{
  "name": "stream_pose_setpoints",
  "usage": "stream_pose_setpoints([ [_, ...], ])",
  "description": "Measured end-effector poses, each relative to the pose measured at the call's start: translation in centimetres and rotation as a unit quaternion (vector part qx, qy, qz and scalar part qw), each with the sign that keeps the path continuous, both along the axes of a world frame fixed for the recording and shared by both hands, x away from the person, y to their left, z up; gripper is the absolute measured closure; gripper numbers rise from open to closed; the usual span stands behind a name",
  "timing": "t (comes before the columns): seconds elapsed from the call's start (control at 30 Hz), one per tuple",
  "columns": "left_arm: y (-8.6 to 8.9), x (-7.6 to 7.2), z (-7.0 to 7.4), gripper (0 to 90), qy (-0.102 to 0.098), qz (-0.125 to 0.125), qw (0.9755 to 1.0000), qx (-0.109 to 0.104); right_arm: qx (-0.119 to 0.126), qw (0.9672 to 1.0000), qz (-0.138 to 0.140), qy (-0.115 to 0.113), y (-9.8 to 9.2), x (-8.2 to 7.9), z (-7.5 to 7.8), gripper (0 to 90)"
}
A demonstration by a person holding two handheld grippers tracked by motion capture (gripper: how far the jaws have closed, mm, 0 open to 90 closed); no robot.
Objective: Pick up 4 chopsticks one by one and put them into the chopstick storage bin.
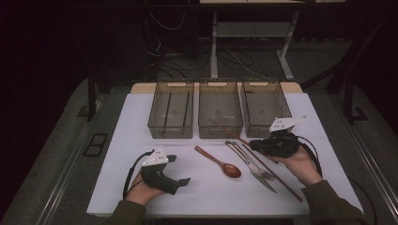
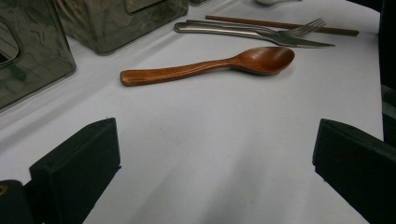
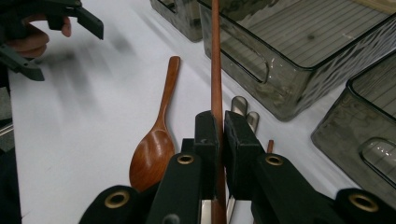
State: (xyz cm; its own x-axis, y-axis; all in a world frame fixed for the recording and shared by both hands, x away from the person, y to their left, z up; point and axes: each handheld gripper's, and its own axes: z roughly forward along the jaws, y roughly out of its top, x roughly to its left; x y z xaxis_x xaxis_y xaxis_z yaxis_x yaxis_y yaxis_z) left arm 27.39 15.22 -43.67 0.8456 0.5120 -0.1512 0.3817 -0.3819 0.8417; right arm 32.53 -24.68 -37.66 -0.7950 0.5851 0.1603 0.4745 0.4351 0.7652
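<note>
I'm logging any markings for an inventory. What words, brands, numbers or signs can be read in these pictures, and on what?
None can be read.
Wooden spoon: bare wood, no lettering.
Fork and knife: no stamp visible.
Chopstick held in the right gripper: plain.
Three clear bins: no labels seen.
Left gripper: white plate on top shows no print; any marks are too small to tell.

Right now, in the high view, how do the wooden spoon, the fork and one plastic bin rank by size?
1. Plastic bin, clearly largest.
2. Fork and wooden spoon: similar in length, too close to rank.
</note>
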Motion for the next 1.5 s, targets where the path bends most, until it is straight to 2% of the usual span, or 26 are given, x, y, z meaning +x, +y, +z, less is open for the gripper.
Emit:
stream_pose_setpoints([
  [0.23, -0.1, 0.0, 0.0, 0.0, 0.001, 0.000, 1.0000, -0.001, -0.006, 1.0000, -0.006, 0.004, 1.4, 0.9, 0.3, 84.1],
  [0.83, 0.0, 0.0, 0.0, 0.0, 0.001, 0.000, 1.0000, -0.003, -0.015, 0.9998, 0.014, 0.002, 6.2, 3.9, 2.1, 84.1],
  [1.2, -0.1, 0.0, 0.0, 0.0, 0.002, -0.001, 1.0000, -0.005, -0.025, 0.9997, 0.006, -0.002, 8.9, 6.2, 2.9, 84.1],
  [1.5, -0.1, 0.0, 0.0, 0.0, 0.002, -0.002, 1.0000, -0.004, -0.029, 0.9995, -0.001, 0.006, 11.4, 8.0, 3.3, 84.1],
])
